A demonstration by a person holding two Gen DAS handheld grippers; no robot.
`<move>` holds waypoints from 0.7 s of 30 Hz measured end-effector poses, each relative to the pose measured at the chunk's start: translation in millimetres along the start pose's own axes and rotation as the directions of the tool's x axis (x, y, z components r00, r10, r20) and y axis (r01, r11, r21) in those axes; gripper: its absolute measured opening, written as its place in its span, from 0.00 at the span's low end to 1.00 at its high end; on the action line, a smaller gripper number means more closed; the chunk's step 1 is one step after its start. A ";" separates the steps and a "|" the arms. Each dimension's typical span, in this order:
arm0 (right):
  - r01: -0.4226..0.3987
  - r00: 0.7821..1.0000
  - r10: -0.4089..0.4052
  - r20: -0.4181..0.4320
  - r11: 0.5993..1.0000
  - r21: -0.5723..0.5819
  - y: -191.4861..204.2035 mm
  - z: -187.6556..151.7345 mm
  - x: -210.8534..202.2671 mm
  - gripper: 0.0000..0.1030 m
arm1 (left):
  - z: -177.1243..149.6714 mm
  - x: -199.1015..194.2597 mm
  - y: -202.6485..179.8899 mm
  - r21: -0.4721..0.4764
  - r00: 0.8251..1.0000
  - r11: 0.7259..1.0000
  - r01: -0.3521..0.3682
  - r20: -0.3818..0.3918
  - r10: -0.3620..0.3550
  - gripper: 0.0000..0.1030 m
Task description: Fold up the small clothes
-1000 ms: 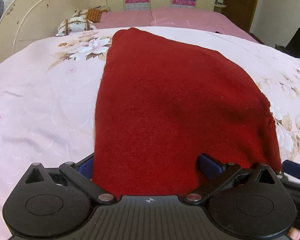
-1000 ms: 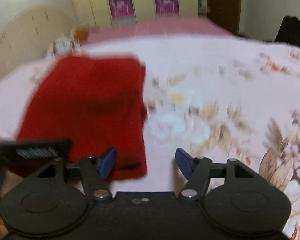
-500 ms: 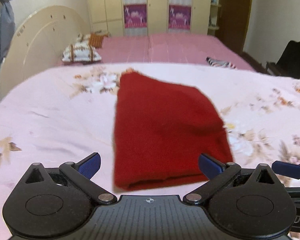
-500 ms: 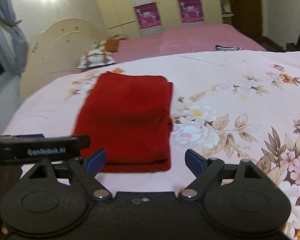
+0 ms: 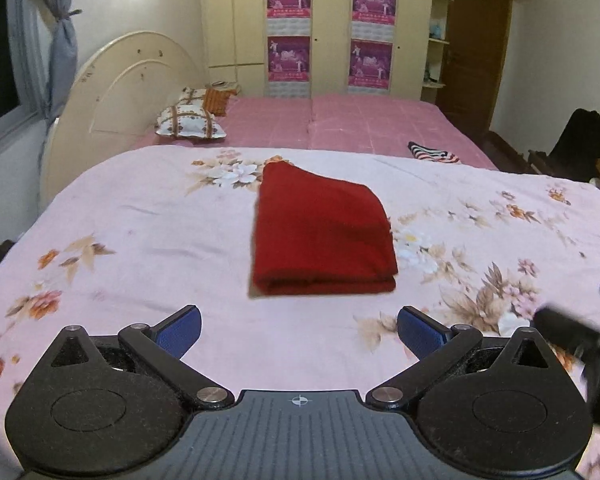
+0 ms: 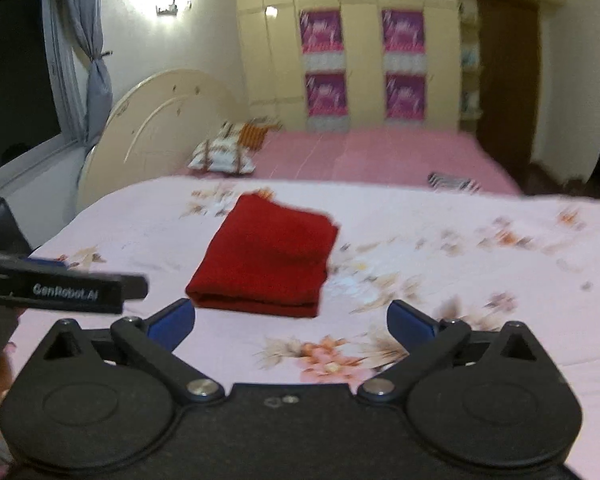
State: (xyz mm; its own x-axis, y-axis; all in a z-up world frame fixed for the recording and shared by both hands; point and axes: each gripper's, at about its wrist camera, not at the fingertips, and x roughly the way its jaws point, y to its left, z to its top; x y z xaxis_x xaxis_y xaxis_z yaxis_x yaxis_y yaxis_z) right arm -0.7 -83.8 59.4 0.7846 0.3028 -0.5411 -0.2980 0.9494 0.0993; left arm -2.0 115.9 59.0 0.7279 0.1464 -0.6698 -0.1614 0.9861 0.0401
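Note:
A folded red garment (image 5: 322, 232) lies flat on the pink floral bedsheet (image 5: 140, 248), its folded edge towards me. It also shows in the right wrist view (image 6: 266, 256). My left gripper (image 5: 298, 330) is open and empty, held above the sheet short of the garment. My right gripper (image 6: 290, 322) is open and empty, also short of the garment. The left gripper's body (image 6: 60, 290) shows at the left of the right wrist view, and the right gripper's body (image 5: 580, 340) shows blurred at the right edge of the left wrist view.
A second bed with a pink cover (image 5: 340, 124) stands behind, with pillows (image 5: 190, 122) and a striped cloth (image 5: 432, 154) on it. A cream headboard (image 5: 128, 88) stands at the left. A wardrobe with posters (image 5: 328, 28) and a door (image 5: 476, 48) are at the back.
Both grippers have pulled back and up from the red garment, which now lies further off and whole in view. The left jaws no longer straddle the garment's near edge.

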 end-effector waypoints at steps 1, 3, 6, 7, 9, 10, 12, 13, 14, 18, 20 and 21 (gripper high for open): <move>0.026 0.999 -0.026 0.023 1.000 -0.002 0.9 -1.8 -10.1 0.99 | -4.9 -9.9 -1.7 0.004 1.000 1.000 -0.007 0.008 0.007 1.00; 0.096 0.992 -0.096 0.086 0.995 0.013 2.4 -6.5 -31.5 0.99 | -14.3 -27.8 -5.8 0.013 0.999 0.999 -0.031 0.029 0.031 1.00; 0.155 0.975 -0.158 0.157 0.988 0.030 2.0 -13.0 -54.4 0.99 | -26.1 -50.4 -10.8 0.018 0.998 0.999 -0.046 0.054 0.045 1.00; 0.161 0.971 -0.164 0.171 0.986 0.033 0.8 -14.4 -60.3 0.99 | -29.2 -58.0 -10.9 0.012 0.997 0.999 -0.046 0.061 0.045 1.00; 0.152 0.971 -0.159 0.181 0.987 0.047 -2.5 -16.8 -68.4 0.99 | -33.7 -69.7 -9.4 0.000 0.996 0.999 -0.046 0.072 0.045 1.00; 0.145 0.971 -0.153 0.182 0.988 0.055 -3.9 -17.5 -71.5 0.99 | -35.3 -75.3 -8.6 -0.005 0.996 0.999 -0.050 0.080 0.051 1.00; 0.140 0.971 -0.151 0.184 0.988 0.069 -6.5 -19.1 -75.6 0.99 | -38.9 -84.2 -7.0 -0.014 0.995 0.998 -0.055 0.085 0.056 1.00; 0.142 0.971 -0.153 0.185 0.987 0.070 -7.2 -19.8 -76.9 0.99 | -40.0 -87.7 -5.4 -0.018 0.995 0.998 -0.057 0.086 0.058 1.00; 0.145 0.971 -0.155 0.184 0.987 0.067 -6.8 -20.8 -77.3 0.99 | -41.5 -90.8 -5.0 -0.020 0.994 0.998 -0.059 0.088 0.061 1.00; 0.154 0.972 -0.163 0.171 0.986 0.062 -4.0 -25.7 -80.7 0.99 | -47.4 -100.8 -3.2 -0.023 0.992 0.997 -0.078 0.094 0.079 1.00; 0.159 0.973 -0.167 0.162 0.985 0.061 -2.4 -28.9 -82.0 0.99 | -48.7 -102.7 -1.2 -0.031 0.993 0.997 -0.076 0.090 0.079 1.00; 0.163 0.973 -0.170 0.158 0.985 0.060 -2.2 -29.8 -80.7 0.99 | -49.7 -103.8 0.0 -0.034 0.993 0.996 -0.077 0.089 0.080 1.00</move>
State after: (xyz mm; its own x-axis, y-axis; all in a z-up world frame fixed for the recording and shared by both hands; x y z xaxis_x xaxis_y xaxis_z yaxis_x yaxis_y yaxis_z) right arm -79.6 -112.8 78.0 0.8997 0.1460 -0.4114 -0.1332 0.9893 0.0599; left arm -110.7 96.8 91.7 0.7690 0.2314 -0.5959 -0.2398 0.9685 0.0668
